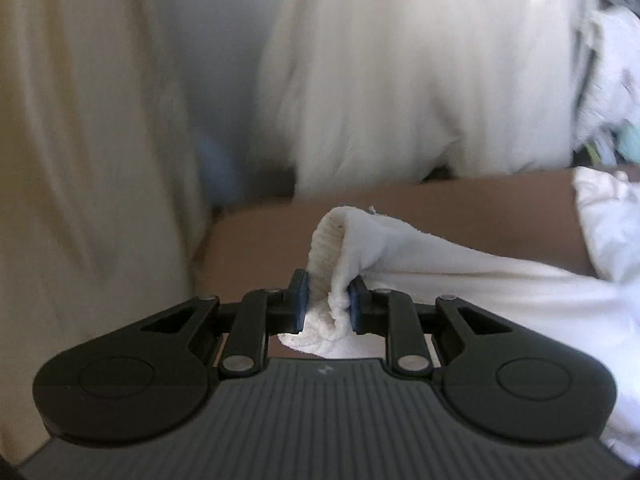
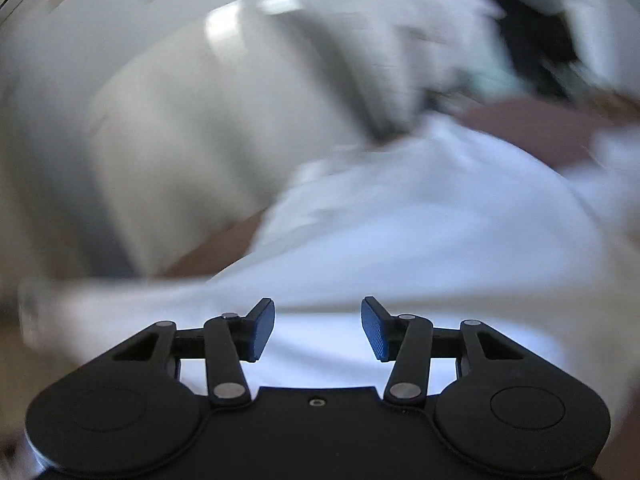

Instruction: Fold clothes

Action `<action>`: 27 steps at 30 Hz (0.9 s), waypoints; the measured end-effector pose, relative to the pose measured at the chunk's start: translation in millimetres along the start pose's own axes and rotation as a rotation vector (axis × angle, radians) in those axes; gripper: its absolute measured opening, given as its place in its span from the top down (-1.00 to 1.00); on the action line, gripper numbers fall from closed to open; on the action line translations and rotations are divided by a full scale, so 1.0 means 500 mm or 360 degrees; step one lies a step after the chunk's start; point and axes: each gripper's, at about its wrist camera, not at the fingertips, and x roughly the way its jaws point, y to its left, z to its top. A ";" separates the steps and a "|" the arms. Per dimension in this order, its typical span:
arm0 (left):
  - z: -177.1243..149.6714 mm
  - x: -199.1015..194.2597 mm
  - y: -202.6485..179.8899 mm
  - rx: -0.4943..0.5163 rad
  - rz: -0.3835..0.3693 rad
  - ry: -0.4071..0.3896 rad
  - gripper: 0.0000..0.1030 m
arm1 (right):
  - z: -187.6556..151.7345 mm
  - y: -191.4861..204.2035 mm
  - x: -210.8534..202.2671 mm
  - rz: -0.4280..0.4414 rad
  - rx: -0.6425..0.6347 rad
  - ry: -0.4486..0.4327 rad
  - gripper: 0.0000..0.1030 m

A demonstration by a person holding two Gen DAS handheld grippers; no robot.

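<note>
The left gripper (image 1: 327,300) pinches a ribbed edge of the white garment (image 1: 460,280) at lower centre. The right gripper (image 2: 318,328) gapes half-wide, empty, over blurred white cloth on the brown surface (image 1: 460,212).

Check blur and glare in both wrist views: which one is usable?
Left wrist: the white garment pinched in the left gripper is sharp, the backdrop behind smeared. Right wrist: heavy motion blur everywhere except the right gripper, with a bright glare patch at the top.

Soft daylight, heavy motion blur esp. right view, fisheye edge warp.
</note>
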 end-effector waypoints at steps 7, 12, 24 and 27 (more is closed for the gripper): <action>0.006 0.084 0.032 -0.0335 0.0004 0.0080 0.52 | -0.012 -0.114 -0.134 -0.0211 0.0285 -0.0115 -0.05; -0.070 0.123 -0.026 -0.0034 0.0329 0.0293 0.12 | -0.016 -0.092 -0.149 -0.0295 0.0181 0.0005 -0.14; -0.128 -0.079 -0.279 0.0441 -0.0147 0.0015 -0.59 | -0.057 0.052 0.027 -0.0271 -0.0461 0.0645 -0.29; -0.165 -0.047 -0.308 0.0464 -0.0206 0.0118 -0.59 | -0.084 0.059 0.124 -0.0397 -0.0415 0.0813 -0.28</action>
